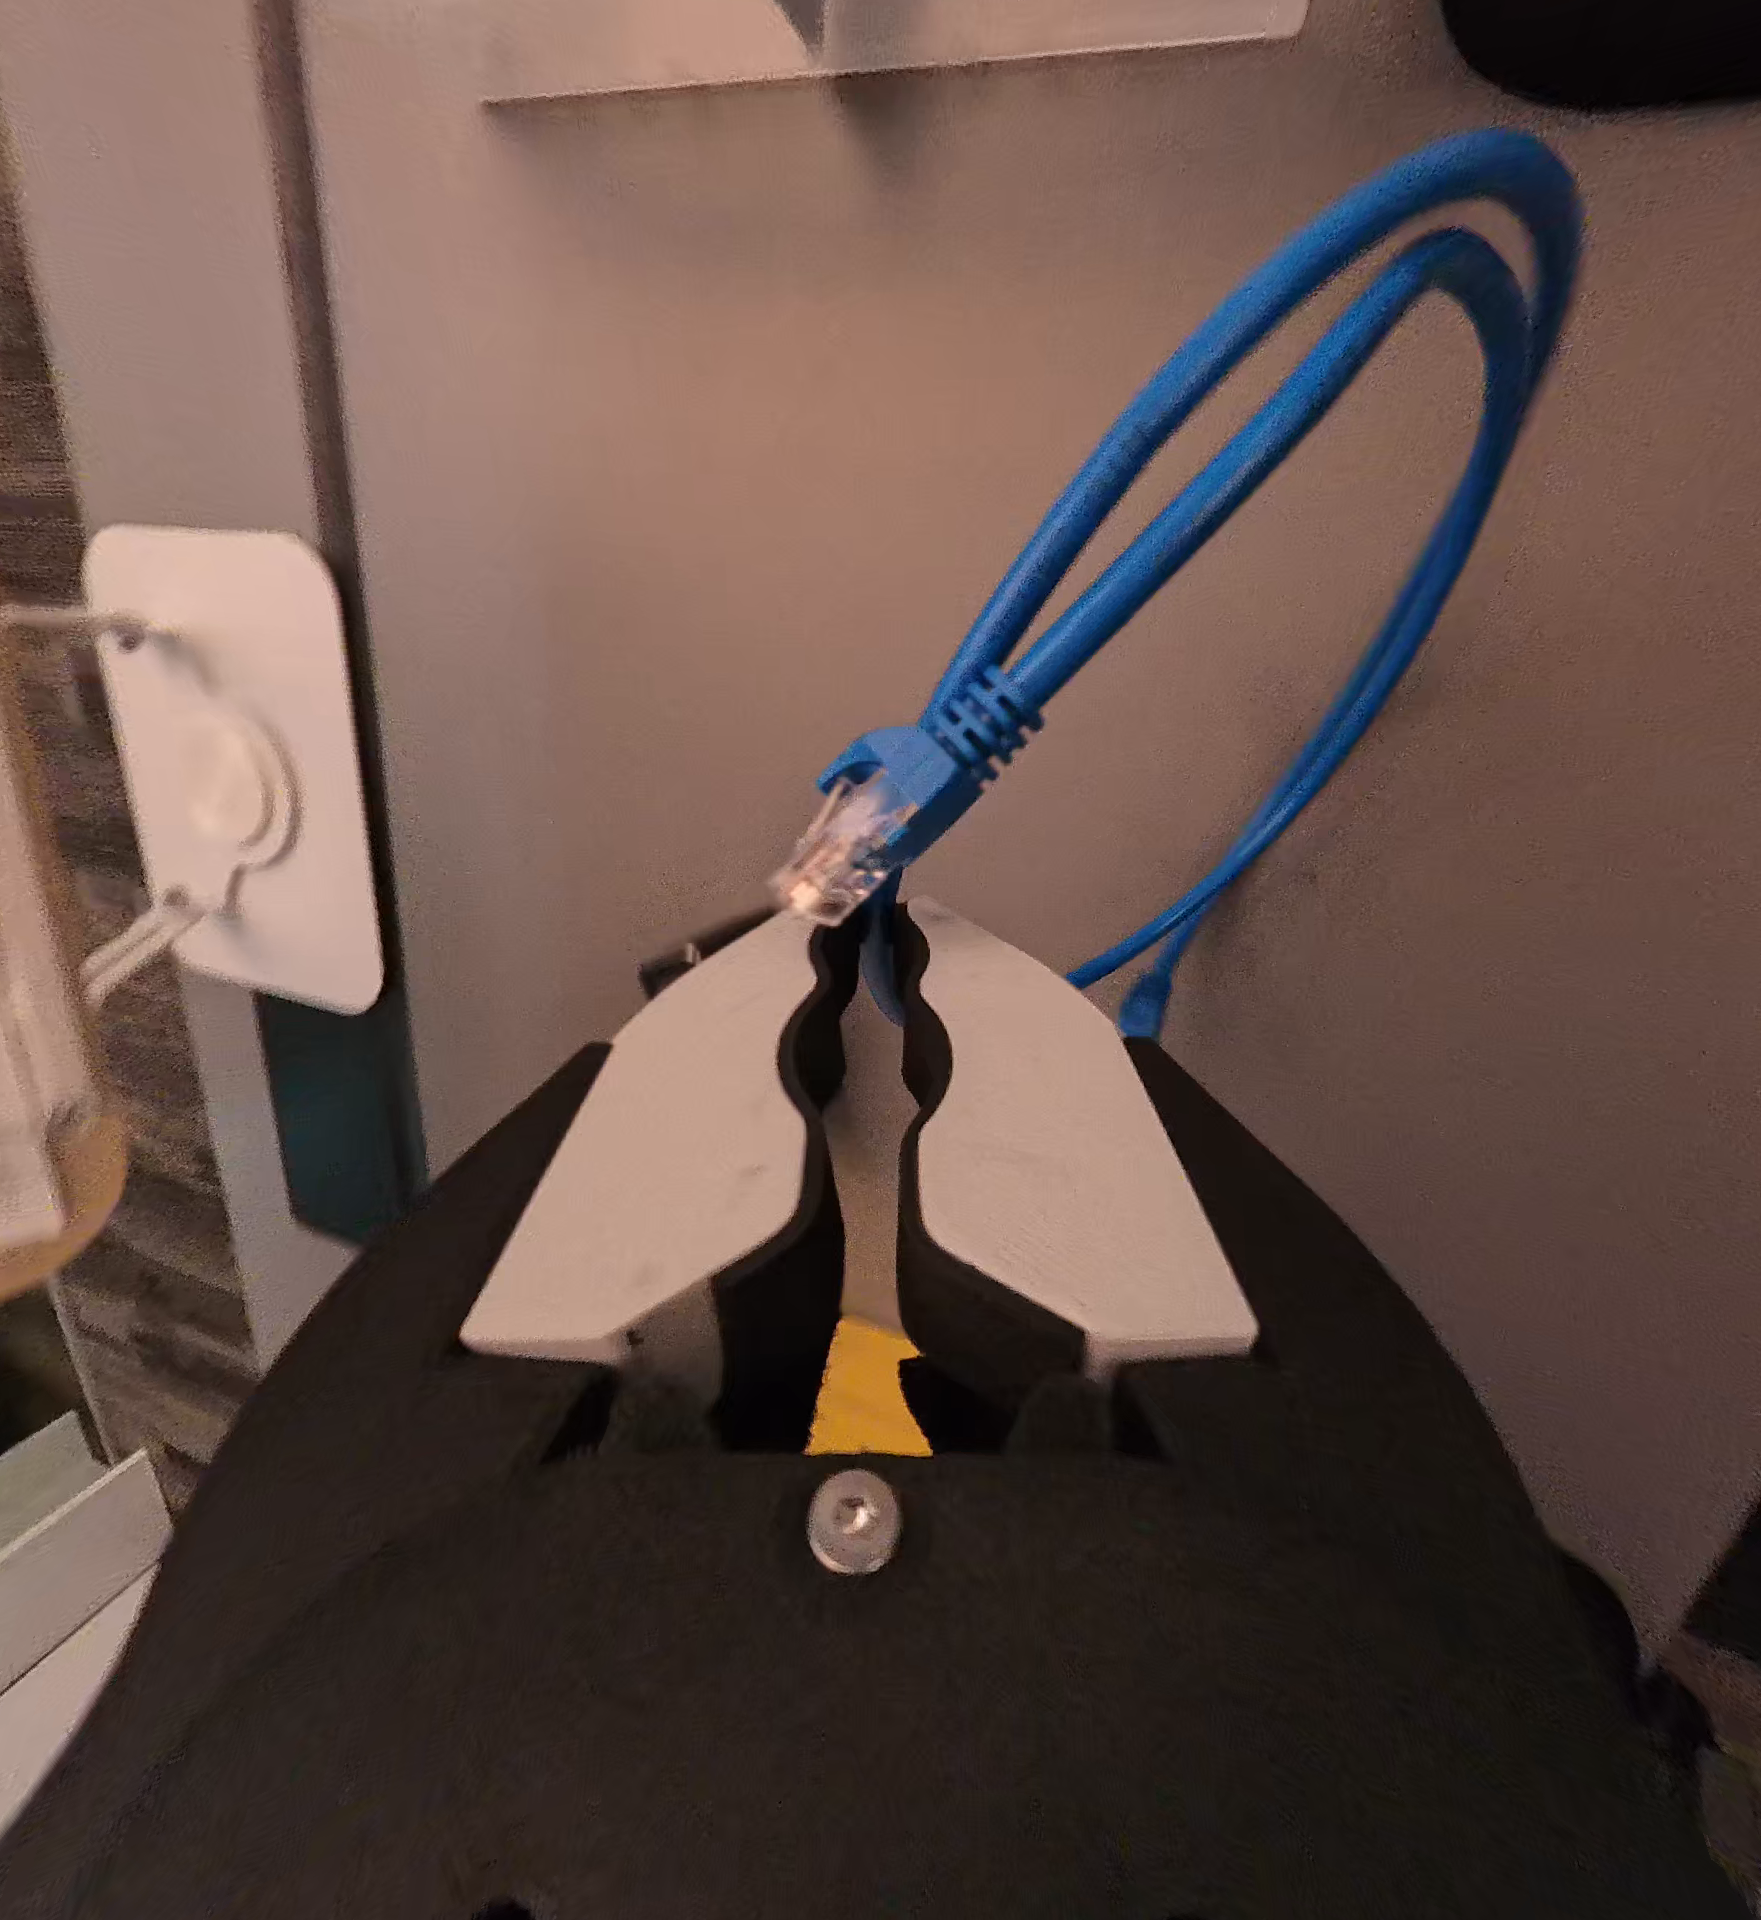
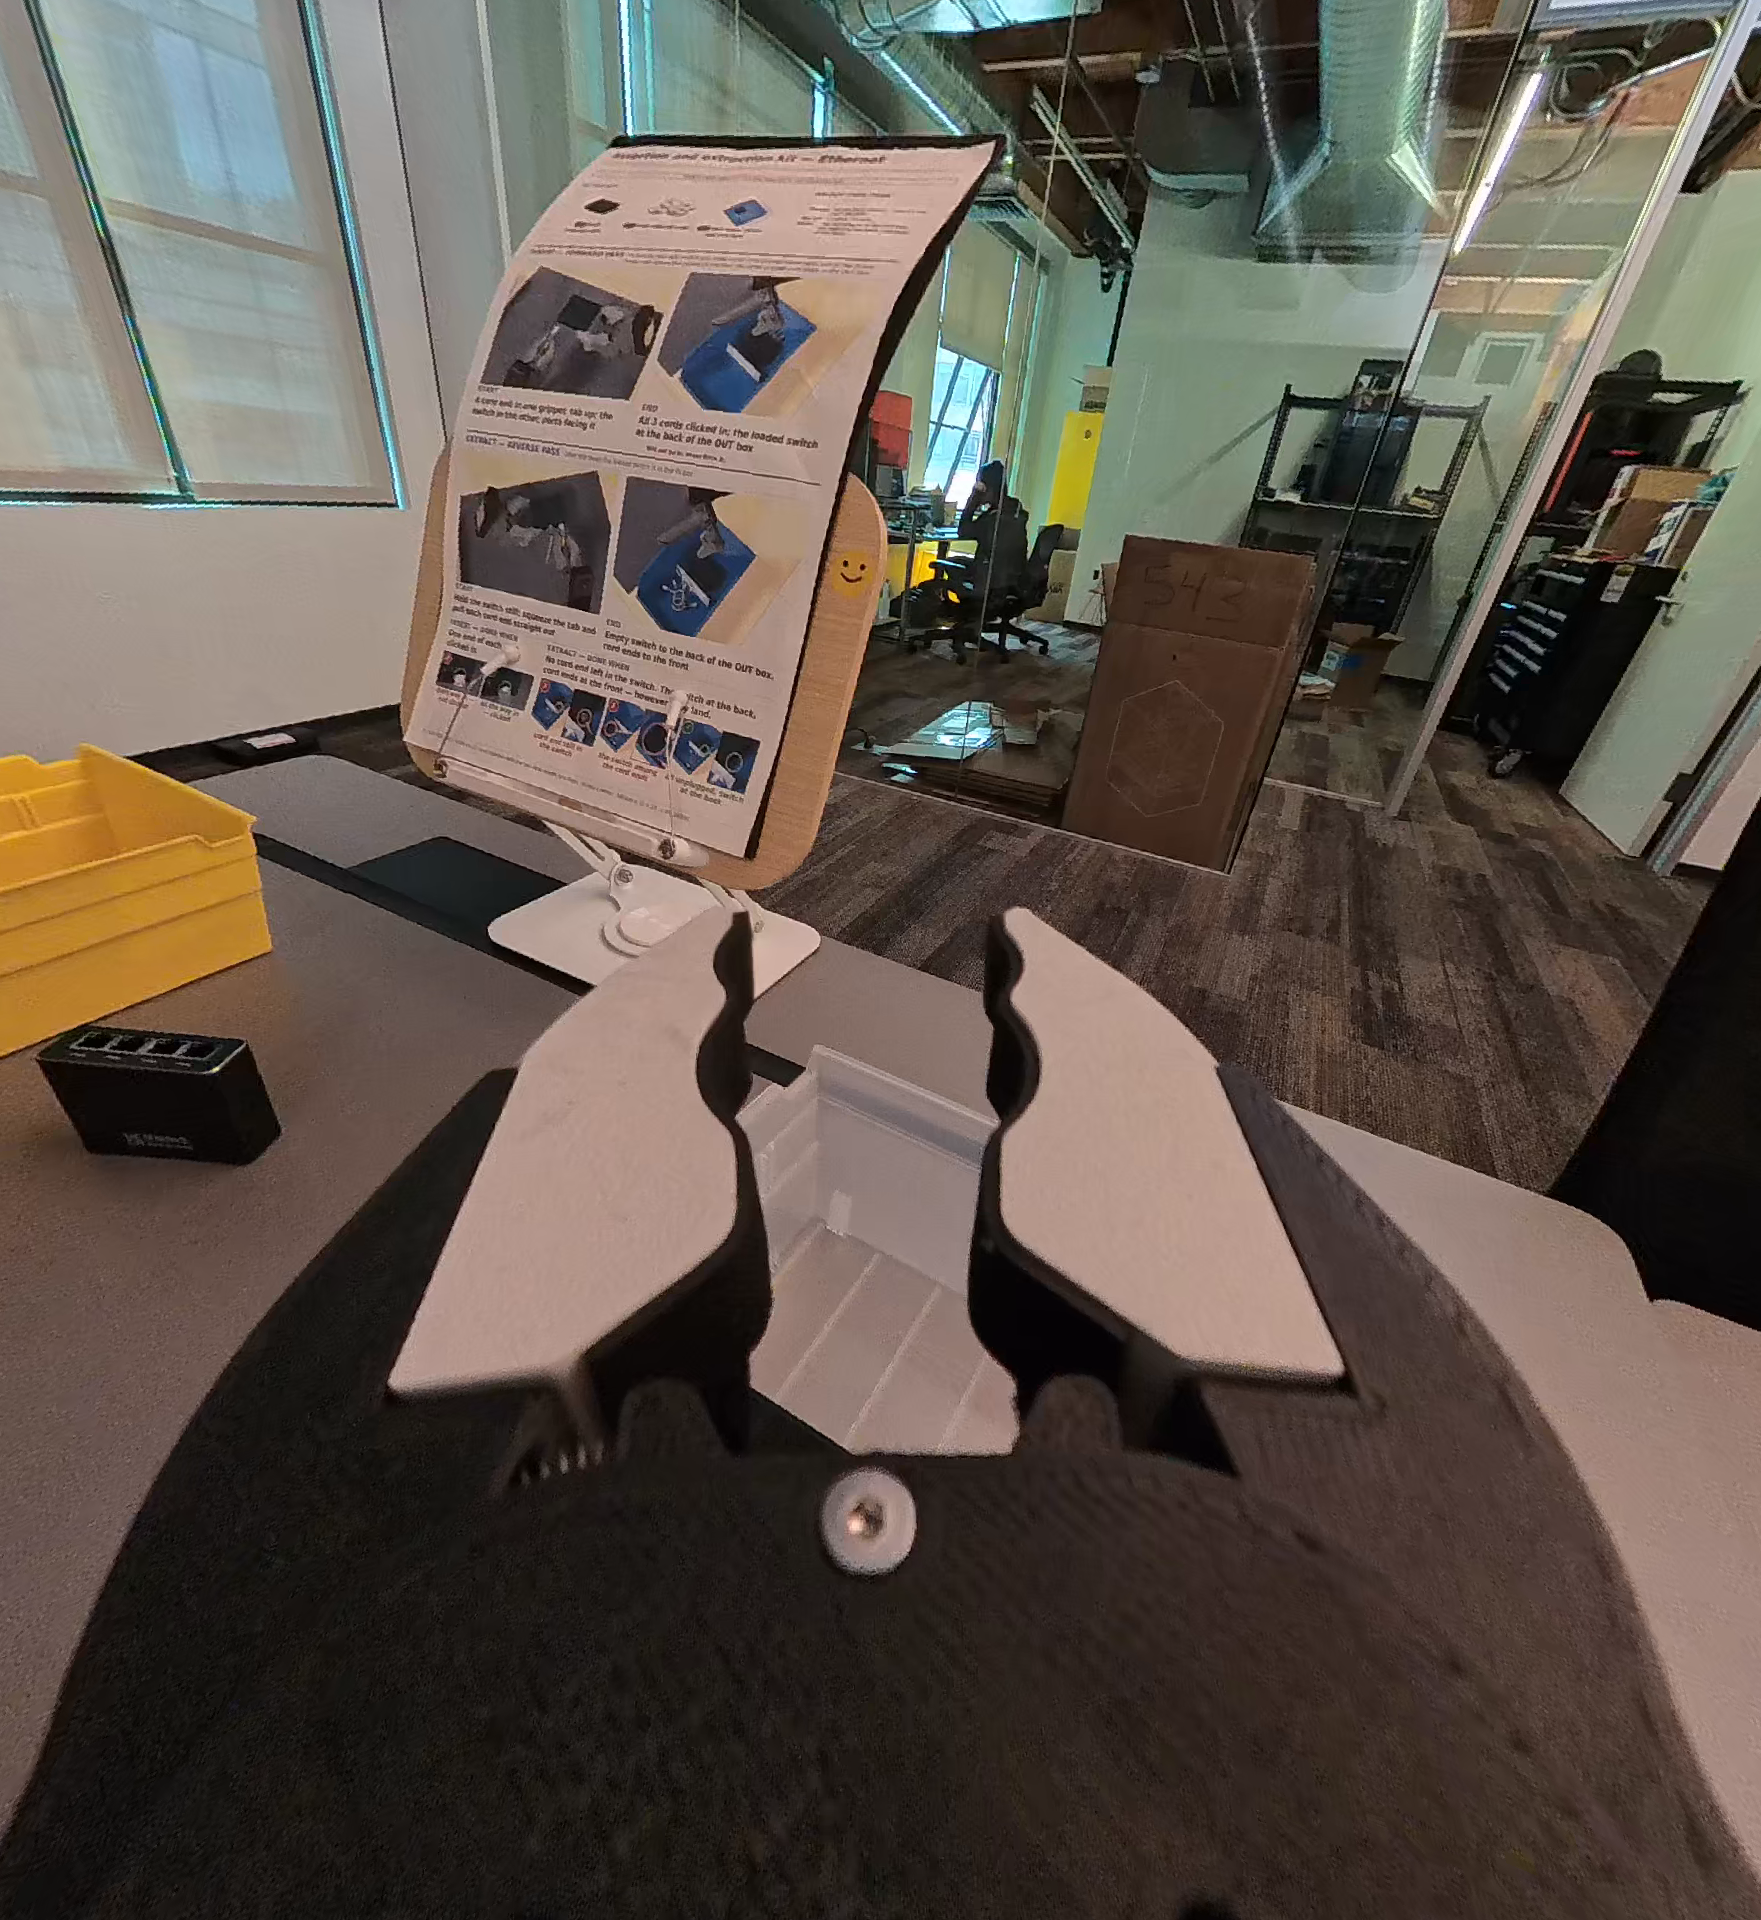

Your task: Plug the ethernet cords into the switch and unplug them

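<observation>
Grey table (image 2: 356, 997) in a glass-walled office, instruction sheet on a stand (image 2: 668, 488) at the back edge, yellow bin (image 2: 76, 883) at the left. The switch (image 2: 161, 1093) sits just beside that bin, ports facing up and toward you, nothing plugged in that I can see.

Your left gripper (image 1: 868, 935) is pinched on the blue ethernet cord (image 1: 1219, 436) right behind the plug (image 1: 850, 842) — the clear end juts out sideways past the tips, so it's skewed vs the fingers. Your right gripper (image 2: 868, 966) has its jaws apart, holding nothing, above a clear tray (image 2: 876, 1226).

Likely next: grab the switch w/ the right, brace it firmly — then square the plug to a port before pushing straight in.
</observation>
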{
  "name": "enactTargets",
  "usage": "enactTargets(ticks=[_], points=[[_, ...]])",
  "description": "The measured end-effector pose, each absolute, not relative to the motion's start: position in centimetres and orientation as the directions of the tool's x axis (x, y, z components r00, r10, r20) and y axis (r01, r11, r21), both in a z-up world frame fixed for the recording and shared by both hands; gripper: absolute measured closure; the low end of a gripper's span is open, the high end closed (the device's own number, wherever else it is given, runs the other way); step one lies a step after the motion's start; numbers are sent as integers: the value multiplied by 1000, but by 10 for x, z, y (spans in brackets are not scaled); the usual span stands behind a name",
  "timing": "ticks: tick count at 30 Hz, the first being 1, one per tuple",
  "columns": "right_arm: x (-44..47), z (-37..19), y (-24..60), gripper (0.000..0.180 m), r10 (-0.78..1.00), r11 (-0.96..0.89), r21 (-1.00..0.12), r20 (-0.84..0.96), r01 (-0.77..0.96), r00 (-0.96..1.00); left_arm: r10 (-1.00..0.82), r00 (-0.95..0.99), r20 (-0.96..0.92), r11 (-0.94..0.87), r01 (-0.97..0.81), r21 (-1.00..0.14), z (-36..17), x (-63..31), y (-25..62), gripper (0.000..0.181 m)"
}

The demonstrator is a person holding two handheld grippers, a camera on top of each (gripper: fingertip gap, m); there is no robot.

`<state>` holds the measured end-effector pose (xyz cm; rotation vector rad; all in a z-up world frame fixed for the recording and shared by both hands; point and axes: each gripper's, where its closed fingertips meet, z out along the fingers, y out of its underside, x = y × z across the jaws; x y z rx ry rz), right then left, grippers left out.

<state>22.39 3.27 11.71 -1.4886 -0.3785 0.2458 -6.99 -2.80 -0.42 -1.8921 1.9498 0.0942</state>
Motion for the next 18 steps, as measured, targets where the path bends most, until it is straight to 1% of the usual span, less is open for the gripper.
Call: enactTargets(ticks=[1, 3, 6, 10, 12, 13, 14, 16, 18], points=[[225, 116, 33, 137, 384, 71, -995, 94, 72, 919, -946, 11, -323, 66, -972, -227, -19, -55, -18, 175], [228, 115, 33, 137, 380, 67, -995, 90, 70, 921, -955, 37, -295, 21, -982, -190, -46, -33, 7, 175], [230, 115, 33, 137, 378, 67, -996, 83, 62, 922, -977, 100, -188, -72, -986, -149, -86, -14, 34, 175], [233, 114, 33, 137, 380, 67, -996, 73, 51, 922, -981, 184, -61, -177, -978, -107, -133, -14, 53, 175], [234, 113, 34, 137, 380, 65, -997, 71, 50, 922, -977, 206, -48, -197, -970, -140, -144, -14, 58, 175], [234, 112, 34, 137, 380, 64, -997, 70, 49, 922, -974, 220, -58, -208, -964, -166, -144, -15, 60, 168], [235, 112, 34, 137, 380, 64, -997, 69, 48, 922, -967, 241, -80, -222, -955, -196, -140, -16, 64, 155], [236, 111, 35, 137, 377, 61, -997, 66, 47, 924, -949, 287, -129, -240, -926, -293, -118, -20, 70, 151], [236, 110, 35, 137, 376, 58, -997, 67, 48, 924, -933, 330, -147, -242, -873, -424, -81, -29, 63, 140]])
